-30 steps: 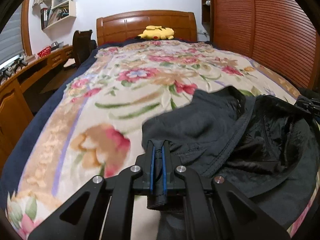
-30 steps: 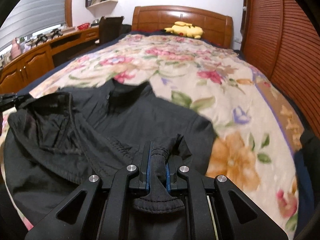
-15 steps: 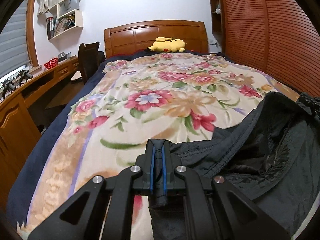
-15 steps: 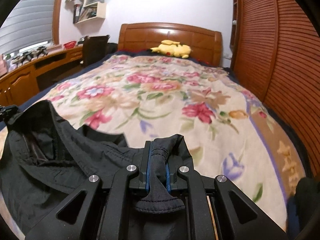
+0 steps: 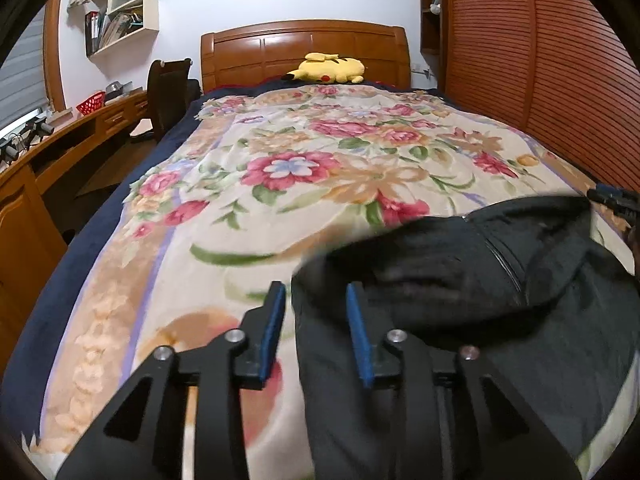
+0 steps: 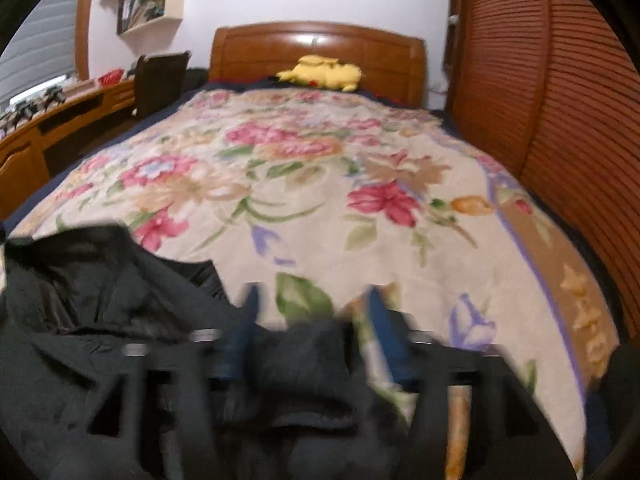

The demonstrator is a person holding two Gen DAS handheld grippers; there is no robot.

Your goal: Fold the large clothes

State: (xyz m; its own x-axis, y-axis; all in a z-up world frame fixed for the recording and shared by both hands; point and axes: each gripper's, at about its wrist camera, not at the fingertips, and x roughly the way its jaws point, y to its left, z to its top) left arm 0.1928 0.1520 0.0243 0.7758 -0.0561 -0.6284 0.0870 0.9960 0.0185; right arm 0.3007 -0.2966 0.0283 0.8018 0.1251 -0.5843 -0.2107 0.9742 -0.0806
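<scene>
A black jacket (image 5: 460,280) with a zipper lies crumpled on the near end of the floral bedspread (image 5: 320,168). My left gripper (image 5: 316,300) is open, its blue pads apart, with the jacket's left edge lying between and under them. In the right wrist view, blurred by motion, the jacket (image 6: 100,320) fills the lower left. My right gripper (image 6: 312,308) is open with a fold of black cloth lying between its fingers, not pinched. The right gripper's tip also shows at the far right of the left wrist view (image 5: 614,200).
A yellow plush toy (image 5: 328,68) lies by the wooden headboard (image 5: 304,48). A slatted wooden wardrobe wall (image 5: 540,80) runs along the bed's right side. A wooden desk (image 5: 60,144), a dark chair (image 5: 168,92) and wall shelves (image 5: 120,12) stand to the left.
Both grippers were shut on jacket cloth and have now opened, letting go. The jacket has dropped onto the bedspread's near end. Both cameras have moved, with blur in the right view.
</scene>
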